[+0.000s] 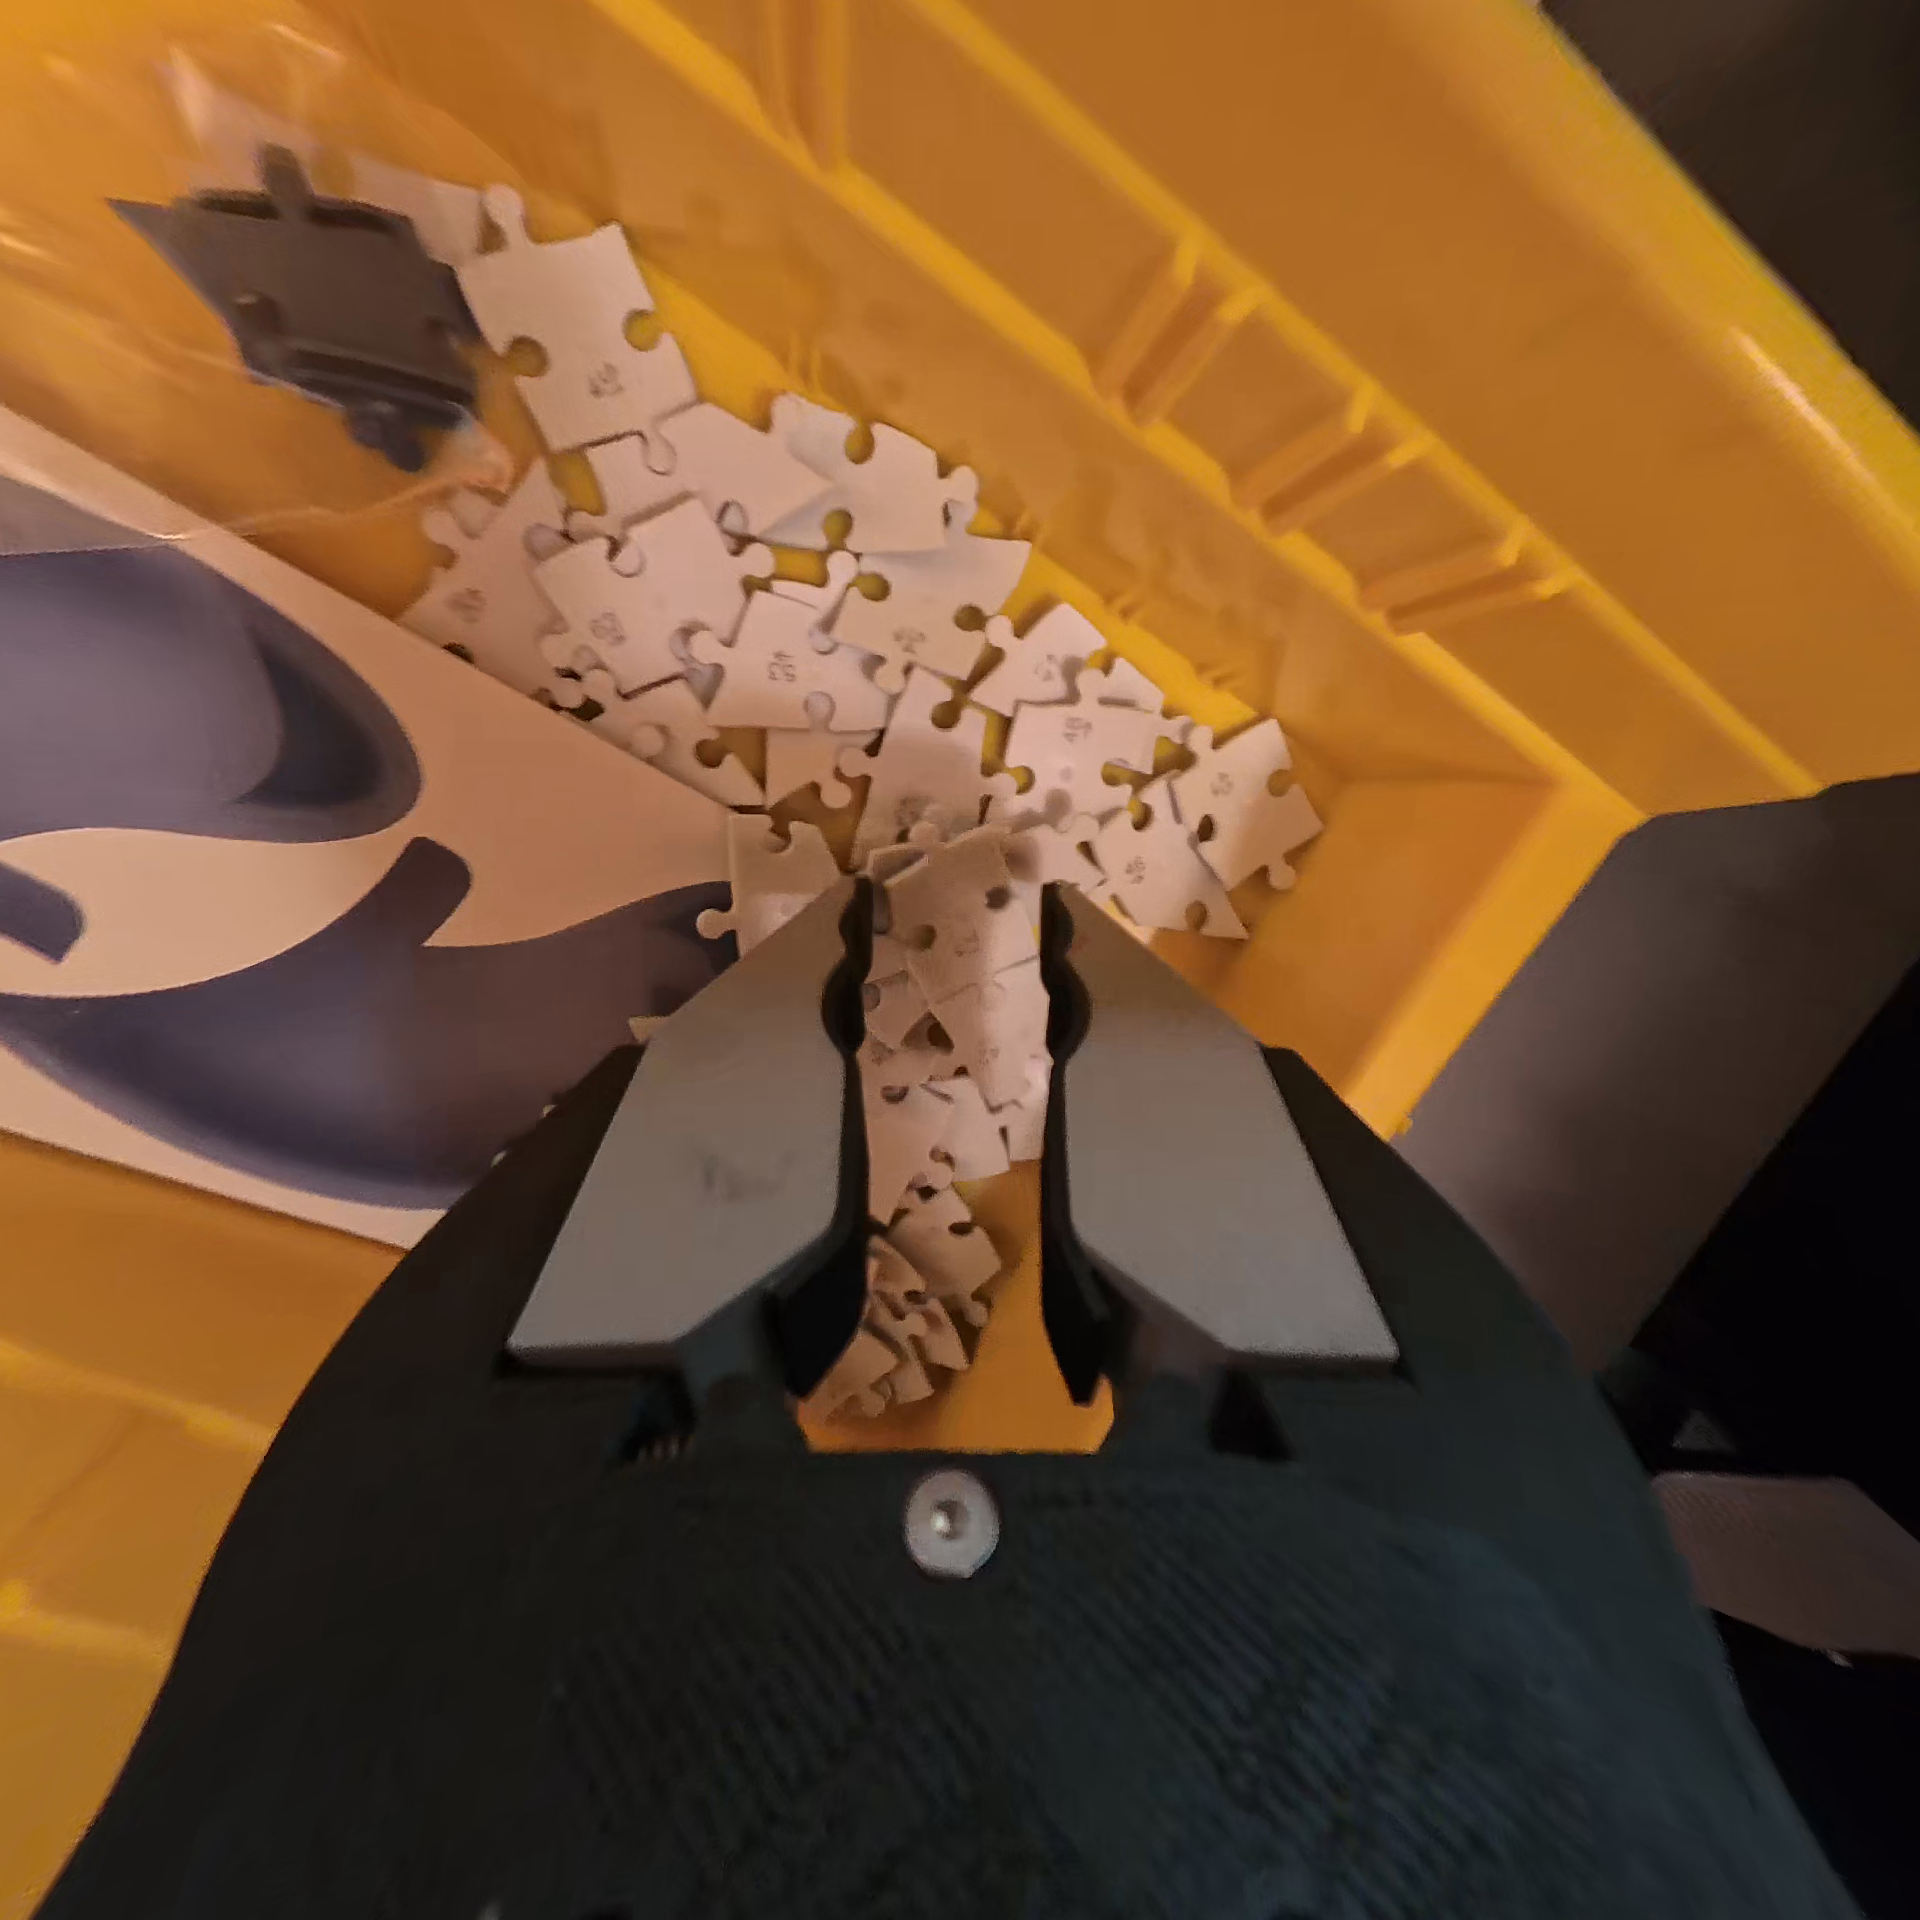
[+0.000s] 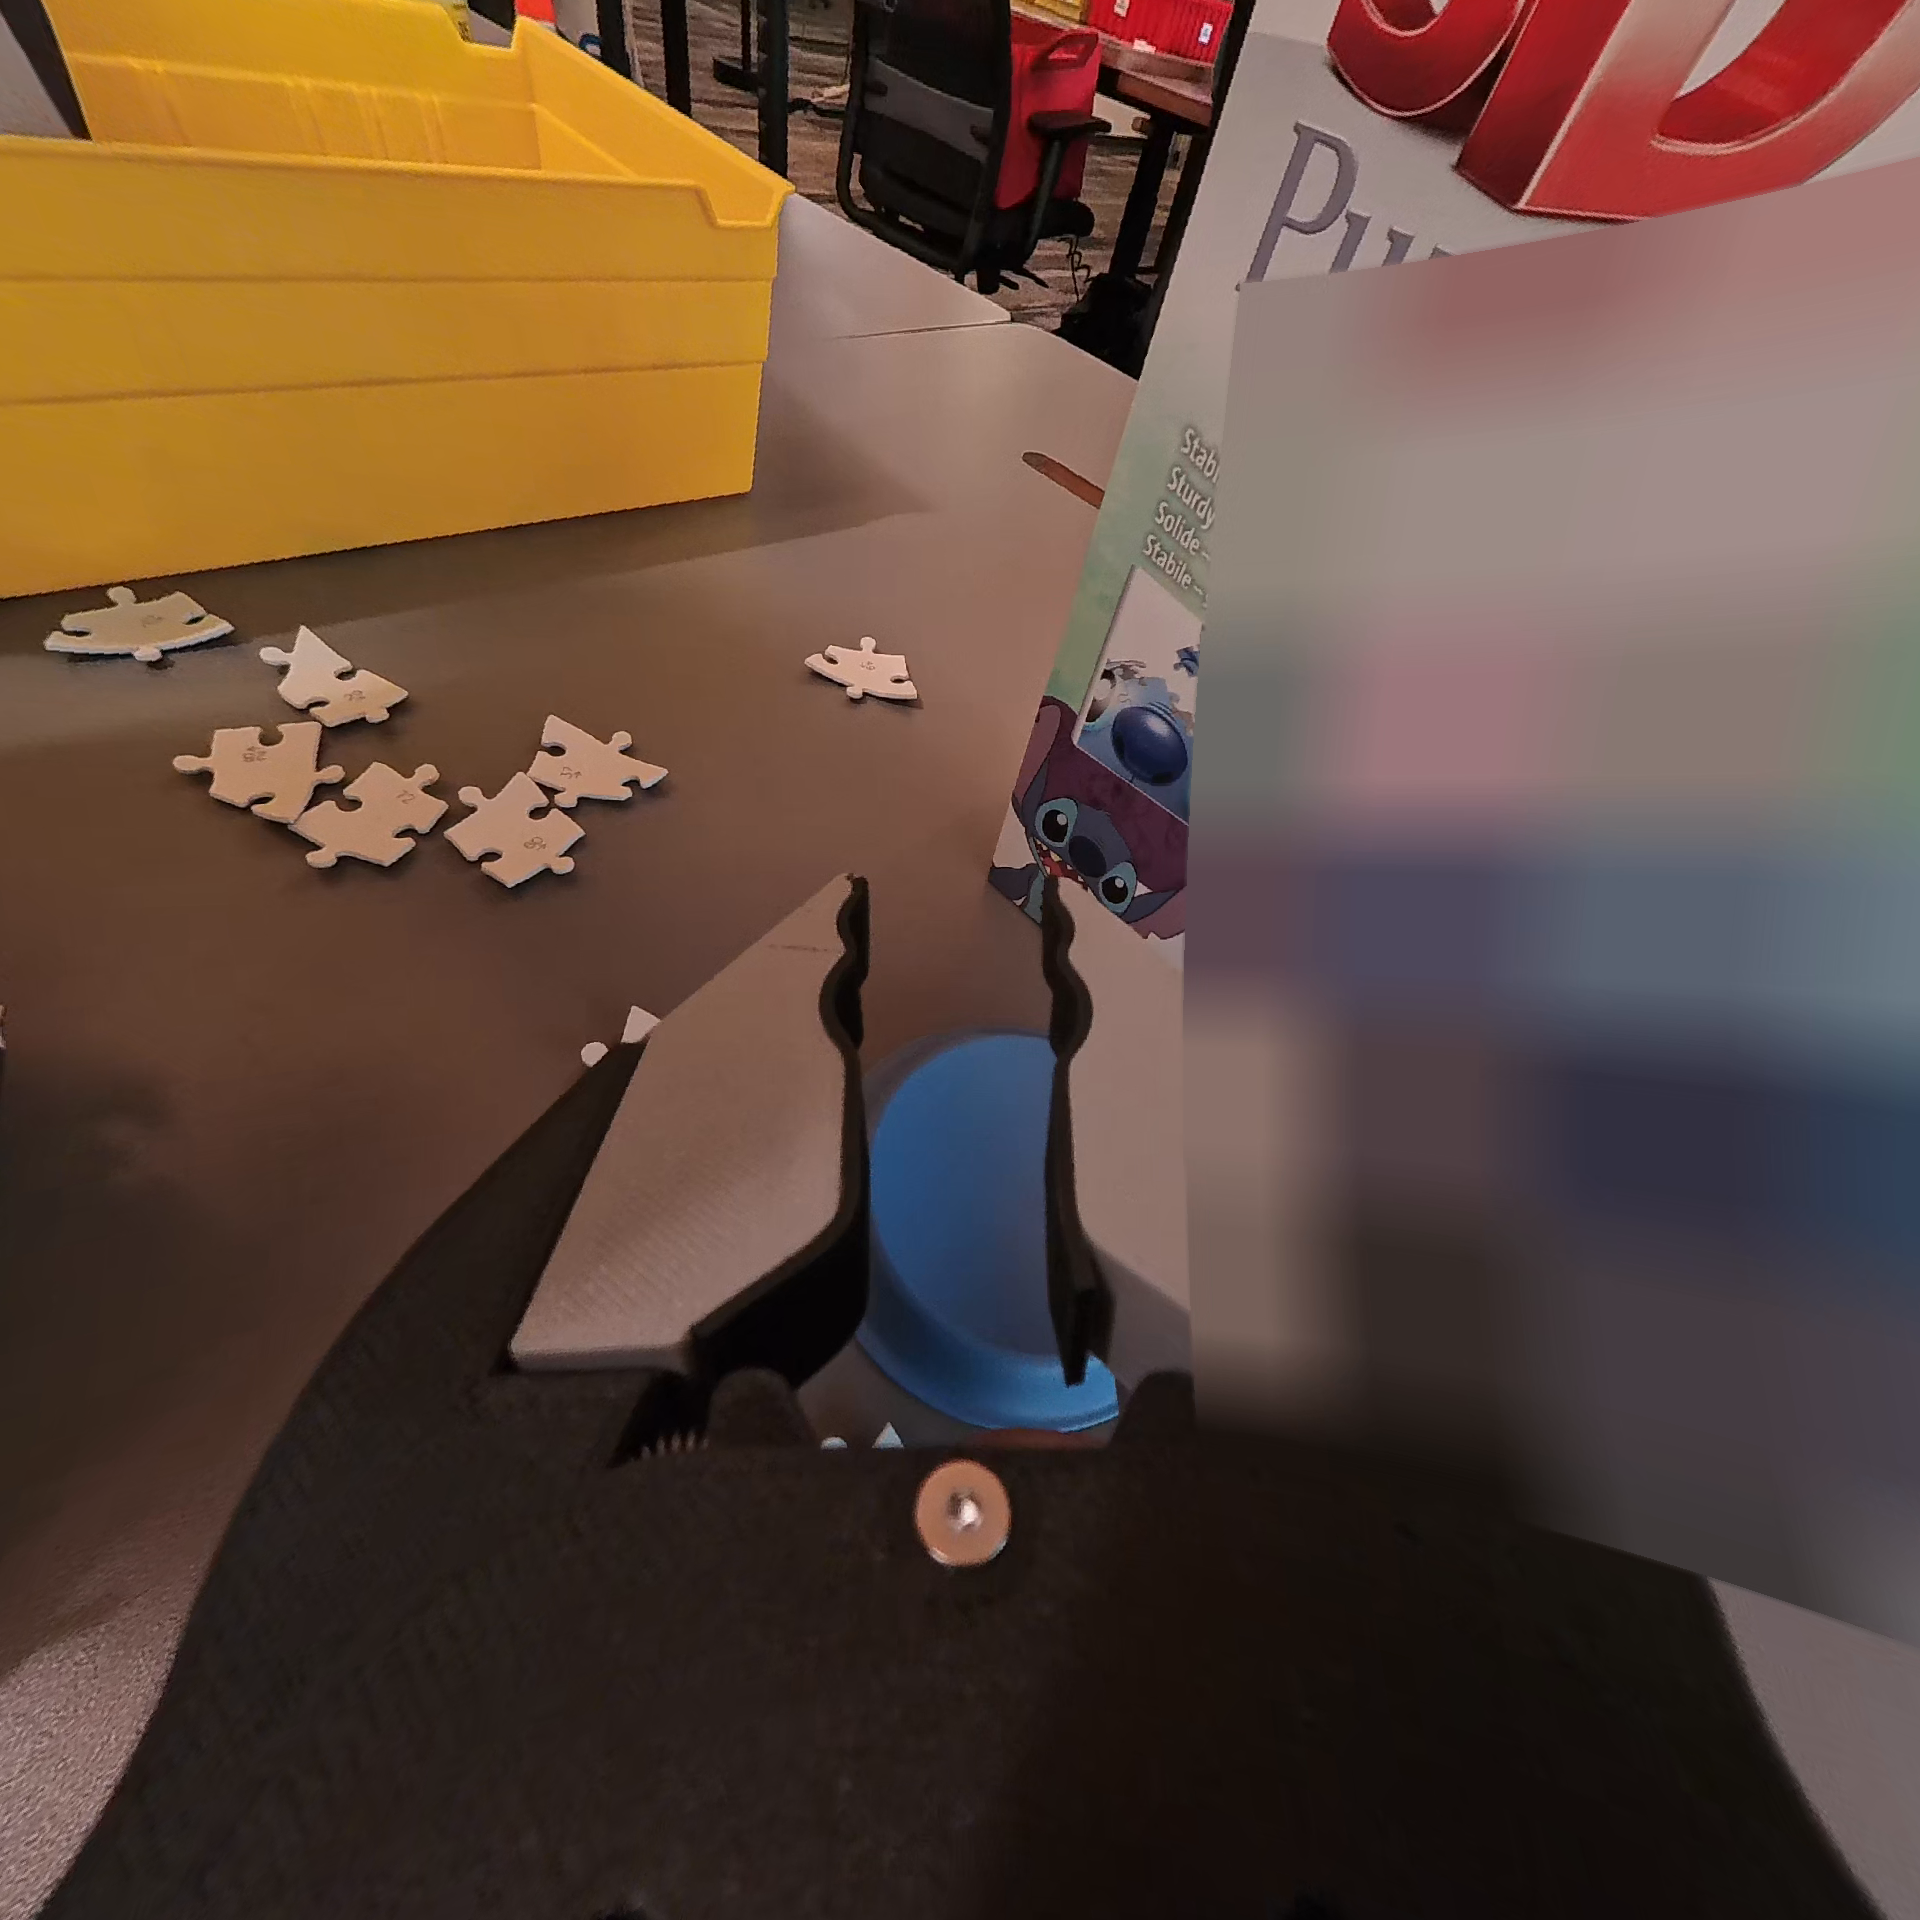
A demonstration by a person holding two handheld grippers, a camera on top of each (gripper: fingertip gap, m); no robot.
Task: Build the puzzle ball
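In the left wrist view my left gripper (image 1: 956, 894) is open and reaches into a yellow bin (image 1: 1299, 436), its tips just over a heap of white, face-down puzzle pieces (image 1: 810, 644). A piece (image 1: 966, 935) lies between the fingers; I cannot tell if they touch it. In the right wrist view my right gripper (image 2: 951, 894) is open above a grey table (image 2: 623, 935), with a blue round stand (image 2: 966, 1226) below and between its fingers. Several loose white pieces (image 2: 395, 790) lie on the table to the left, one more (image 2: 864, 670) farther ahead.
In the bin lie a dark grey plastic part (image 1: 322, 312) under clear wrapping and a white and blue printed sheet (image 1: 260, 883). The puzzle box (image 2: 1164, 644) stands upright close on the right. The yellow bin (image 2: 384, 343) sits at the far left; office chairs (image 2: 966, 135) stand behind. Spacing between my two grippers at the tips: around 35 cm.
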